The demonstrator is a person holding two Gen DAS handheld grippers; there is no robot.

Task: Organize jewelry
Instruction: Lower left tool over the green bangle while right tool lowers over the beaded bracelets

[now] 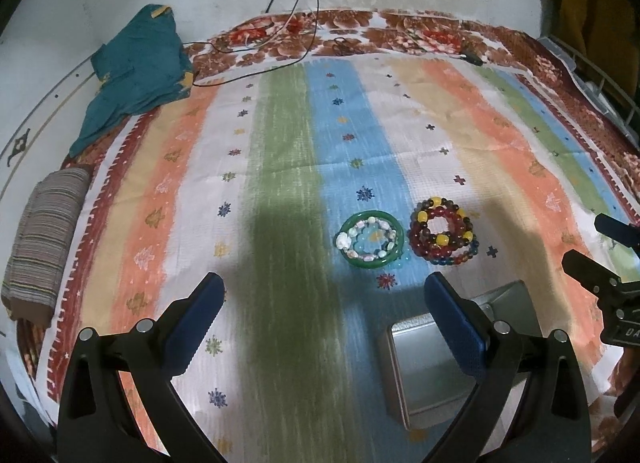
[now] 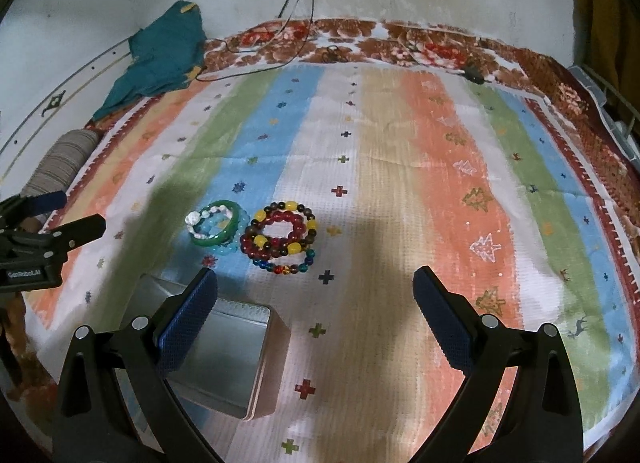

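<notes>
A pile of pale bracelets with a green bangle (image 1: 370, 240) (image 2: 216, 225) lies on the striped cloth beside a pile of red, yellow and dark bead bracelets (image 1: 442, 232) (image 2: 282, 237). An open silver tin box (image 1: 430, 367) (image 2: 224, 355) sits nearer me, its lid up behind it. My left gripper (image 1: 324, 291) is open and empty, above the cloth left of the box, its right finger over the box. My right gripper (image 2: 316, 287) is open and empty, near side of the bead pile, its left finger over the box. Each gripper shows at the edge of the other's view.
A teal cloth (image 1: 136, 71) and a striped roll (image 1: 44, 247) lie at the far left. Cables (image 1: 280, 35) trail down the wall onto the bed's far edge. A wire rack (image 1: 600, 79) stands at the right edge.
</notes>
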